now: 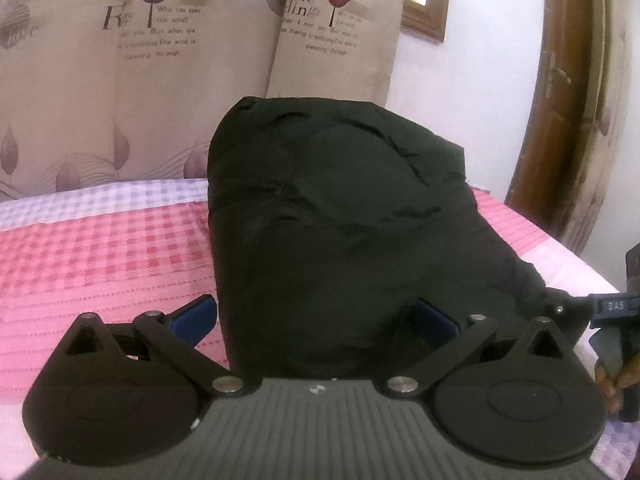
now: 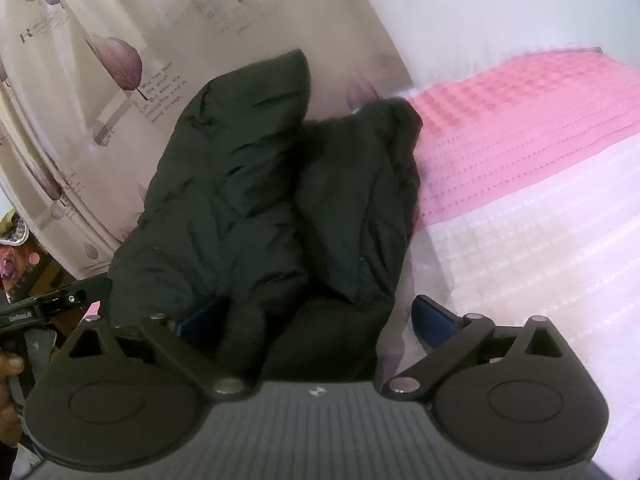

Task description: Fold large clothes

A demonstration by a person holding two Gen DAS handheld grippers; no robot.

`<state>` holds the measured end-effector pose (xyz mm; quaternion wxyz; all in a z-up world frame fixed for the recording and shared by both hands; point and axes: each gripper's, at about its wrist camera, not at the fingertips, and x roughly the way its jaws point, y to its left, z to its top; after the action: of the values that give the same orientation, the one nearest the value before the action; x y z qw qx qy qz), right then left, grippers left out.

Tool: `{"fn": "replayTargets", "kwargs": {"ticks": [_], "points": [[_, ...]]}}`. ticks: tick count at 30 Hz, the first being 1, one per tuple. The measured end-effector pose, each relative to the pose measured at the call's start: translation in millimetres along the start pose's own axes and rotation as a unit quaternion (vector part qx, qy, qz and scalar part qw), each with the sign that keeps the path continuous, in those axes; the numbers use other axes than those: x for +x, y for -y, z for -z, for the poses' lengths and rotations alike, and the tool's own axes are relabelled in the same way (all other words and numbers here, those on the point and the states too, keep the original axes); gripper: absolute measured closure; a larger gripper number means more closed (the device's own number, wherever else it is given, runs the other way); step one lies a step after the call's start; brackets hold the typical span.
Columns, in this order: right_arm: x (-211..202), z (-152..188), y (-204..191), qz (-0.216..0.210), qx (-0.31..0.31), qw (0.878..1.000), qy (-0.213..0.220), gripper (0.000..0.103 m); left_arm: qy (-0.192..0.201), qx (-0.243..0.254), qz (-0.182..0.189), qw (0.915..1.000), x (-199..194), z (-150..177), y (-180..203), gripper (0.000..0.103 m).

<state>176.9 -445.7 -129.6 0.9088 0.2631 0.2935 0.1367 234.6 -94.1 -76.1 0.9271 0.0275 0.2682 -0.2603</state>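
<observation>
A bulky black padded jacket (image 1: 328, 216) lies bunched on the pink checked bed (image 1: 100, 248). My left gripper (image 1: 316, 320) is open, its blue pads (image 1: 194, 318) on either side of the jacket's near end, which fills the gap between them. In the right wrist view the jacket (image 2: 256, 200) shows as two puffy folds standing up. My right gripper (image 2: 316, 316) is open around the jacket's near edge, the left pad partly buried in fabric, the right pad (image 2: 434, 316) beside it over the bed (image 2: 520, 208). The right gripper also shows at the right edge of the left wrist view (image 1: 600, 308).
A beige curtain with leaf prints (image 1: 160, 80) hangs behind the bed. A brown wooden frame (image 1: 560, 120) and white wall stand at the right. The left gripper's body (image 2: 48, 304) and a hand show at the left of the right wrist view.
</observation>
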Motion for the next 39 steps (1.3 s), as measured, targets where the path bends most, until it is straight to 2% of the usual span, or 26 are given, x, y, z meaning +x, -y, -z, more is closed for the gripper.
{"fn": "replayTargets", "kwargs": {"ticks": [4,8,10,14,22,23,25,27,30,35,39], "points": [[4.2,-3.2,1.4,-0.008,-0.002,1.000,-0.003,0.000,-0.005,-0.009,0.011,0.9999,6.2,-3.2,-7.5,0.000],[9.1,-9.7,6.2,-0.028,-0.006,1.000,-0.012,0.000,0.011,-0.050,0.034,0.9981,11.9,-6.3,-30.9,0.000],[12.3,-13.2,7.6,-0.037,-0.010,0.999,-0.017,0.000,0.003,-0.078,0.056,0.9953,20.6,-7.7,-46.1,0.000],[25.5,-22.5,11.3,-0.059,-0.013,0.998,-0.037,0.000,-0.045,-0.126,0.142,0.9808,49.3,-9.8,-69.6,0.000],[48.1,-35.4,20.5,-0.098,0.011,0.994,-0.054,0.000,-0.082,-0.192,0.216,0.9539,82.8,-5.6,-94.4,0.001],[49.8,-35.1,20.0,-0.101,0.013,0.993,-0.055,0.001,-0.074,-0.184,0.219,0.9554,81.2,-3.8,-94.1,0.002],[50.3,-33.6,15.3,-0.103,0.005,0.993,-0.059,0.016,-0.052,-0.163,0.211,0.9626,74.1,-0.7,-88.7,0.010],[46.8,-33.3,10.2,-0.102,0.001,0.994,-0.049,0.035,-0.031,-0.161,0.194,0.9671,63.7,1.0,-83.8,0.019],[41.3,-34.1,0.7,-0.099,-0.002,0.994,-0.037,0.048,-0.008,-0.146,0.172,0.9743,46.3,-1.0,-74.8,0.027],[37.5,-32.0,-22.9,-0.112,-0.006,0.993,-0.022,0.056,0.010,-0.144,0.154,0.9776,14.8,-6.6,-78.2,0.031],[34.1,-27.2,-49.2,-0.138,-0.013,0.990,-0.016,0.058,0.021,-0.148,0.137,0.9792,-20.7,-8.8,-89.6,0.032]]}}
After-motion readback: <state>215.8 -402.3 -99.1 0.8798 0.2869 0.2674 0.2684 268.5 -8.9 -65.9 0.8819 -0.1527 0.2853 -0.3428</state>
